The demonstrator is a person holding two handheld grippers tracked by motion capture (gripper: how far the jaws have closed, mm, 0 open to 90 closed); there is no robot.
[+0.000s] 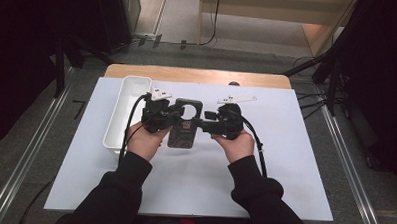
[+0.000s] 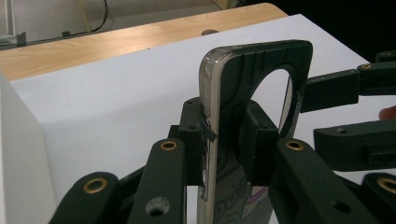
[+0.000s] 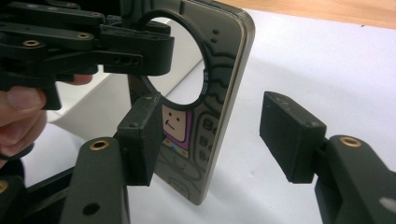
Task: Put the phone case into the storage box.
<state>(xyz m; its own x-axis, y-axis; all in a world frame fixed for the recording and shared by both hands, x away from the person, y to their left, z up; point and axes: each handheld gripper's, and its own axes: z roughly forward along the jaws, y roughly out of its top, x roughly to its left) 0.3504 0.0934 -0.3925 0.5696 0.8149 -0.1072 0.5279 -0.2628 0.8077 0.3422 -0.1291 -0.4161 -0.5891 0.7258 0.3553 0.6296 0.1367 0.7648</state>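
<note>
So the phone case [image 1: 185,122] sits mid-table between the two grippers, left gripper [image 1: 172,117] on its left edge, right gripper [image 1: 202,125] on its right. The tray [image 1: 127,109] lies just left of the left gripper, on the sheet [image 1: 194,182] covering the table [image 1: 198,75].

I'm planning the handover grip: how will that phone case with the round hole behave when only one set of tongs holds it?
The phone case is probably stiff enough: it stands edge-up between the left tongs without sagging. Its glossy rim looks slippery, so it might pivot in the pads. Thin and hollow, it is likely light. The right tongs stand open around it.
</note>
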